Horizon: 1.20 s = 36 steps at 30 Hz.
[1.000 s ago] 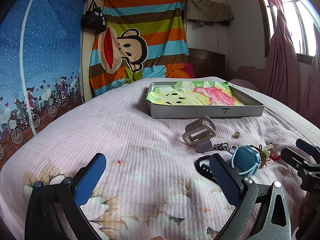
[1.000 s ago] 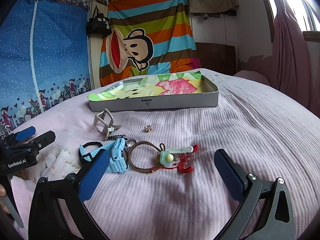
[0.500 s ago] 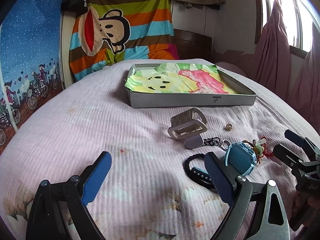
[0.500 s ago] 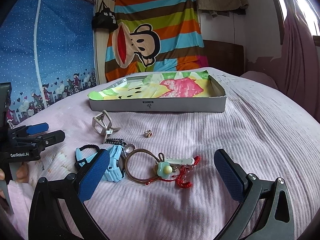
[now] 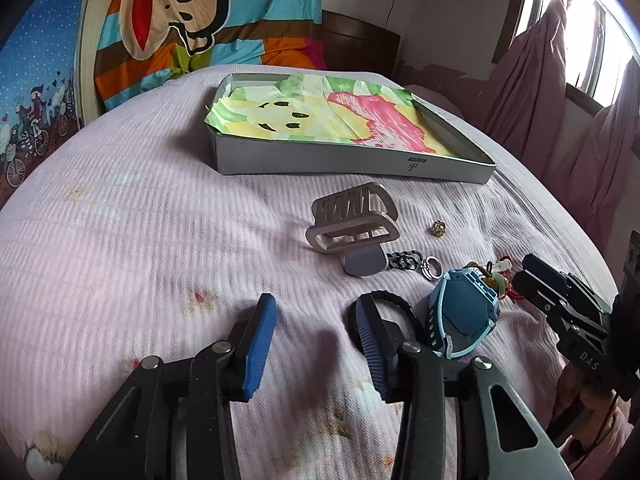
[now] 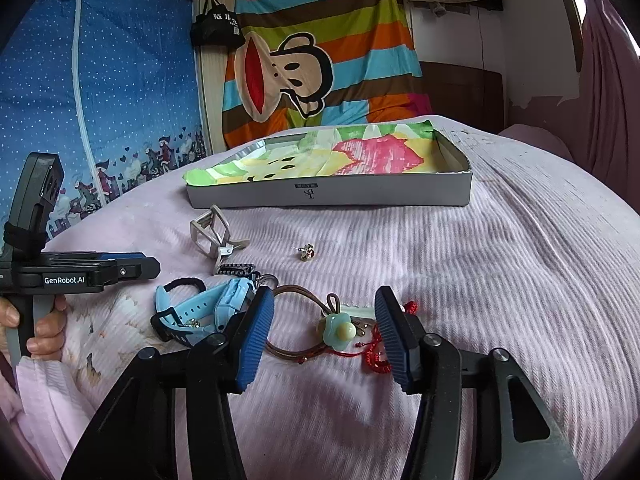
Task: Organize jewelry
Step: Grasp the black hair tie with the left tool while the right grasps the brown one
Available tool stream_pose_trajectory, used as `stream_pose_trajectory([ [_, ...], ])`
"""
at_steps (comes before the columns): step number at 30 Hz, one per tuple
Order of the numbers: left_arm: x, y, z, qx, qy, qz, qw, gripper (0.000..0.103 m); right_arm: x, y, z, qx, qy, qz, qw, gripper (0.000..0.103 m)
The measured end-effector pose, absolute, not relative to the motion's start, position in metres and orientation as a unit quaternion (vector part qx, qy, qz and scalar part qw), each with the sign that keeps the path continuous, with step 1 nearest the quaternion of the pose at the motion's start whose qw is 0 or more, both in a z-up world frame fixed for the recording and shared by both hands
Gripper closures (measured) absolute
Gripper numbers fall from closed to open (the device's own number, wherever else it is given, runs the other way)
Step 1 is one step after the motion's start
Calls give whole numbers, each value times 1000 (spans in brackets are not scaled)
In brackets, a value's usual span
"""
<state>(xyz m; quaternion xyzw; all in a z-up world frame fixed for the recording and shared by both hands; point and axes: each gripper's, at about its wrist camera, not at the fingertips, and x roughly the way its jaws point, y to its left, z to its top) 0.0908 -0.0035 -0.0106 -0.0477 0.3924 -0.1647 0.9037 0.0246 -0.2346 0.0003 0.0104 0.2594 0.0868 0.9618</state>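
Note:
Jewelry lies loose on the pink bedspread: a beige hair claw (image 5: 352, 226) (image 6: 214, 236), a small gold earring (image 5: 438, 229) (image 6: 307, 252), a braided keychain with rings (image 5: 412, 262), a blue watch (image 5: 464, 312) (image 6: 204, 308), a brown hair tie with a green flower (image 6: 338, 330) and a red cord (image 6: 378, 356). My left gripper (image 5: 316, 344) is open and empty, low over the bed just left of the watch. My right gripper (image 6: 324, 336) is open, its jaws either side of the flower hair tie.
A grey tray (image 5: 352, 160) (image 6: 332, 194) lined with colourful paper sits further back on the bed. Striped monkey blanket (image 6: 320, 64) hangs behind; a blue wardrobe (image 6: 100, 92) stands left, pink curtains (image 5: 560, 100) right.
Both grippers have narrowed their jaws and moved forward and down toward the jewelry. The right one now straddles the flower hair tie; the left one has come close beside the watch.

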Motion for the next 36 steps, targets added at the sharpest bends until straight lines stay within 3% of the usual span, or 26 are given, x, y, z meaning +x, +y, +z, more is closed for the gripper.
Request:
stream_pose_trajectory([
  [17, 108, -29, -16, -6, 427, -189, 884, 87, 36, -225, -10, -3, 292, 88, 953, 70],
  [30, 123, -41, -25, 9, 477, -207, 854, 91, 44, -228, -24, 3, 324, 75, 943, 76],
  [36, 122, -45, -22, 16, 479, -206, 853, 97, 43, -227, -24, 2, 322, 76, 944, 81],
])
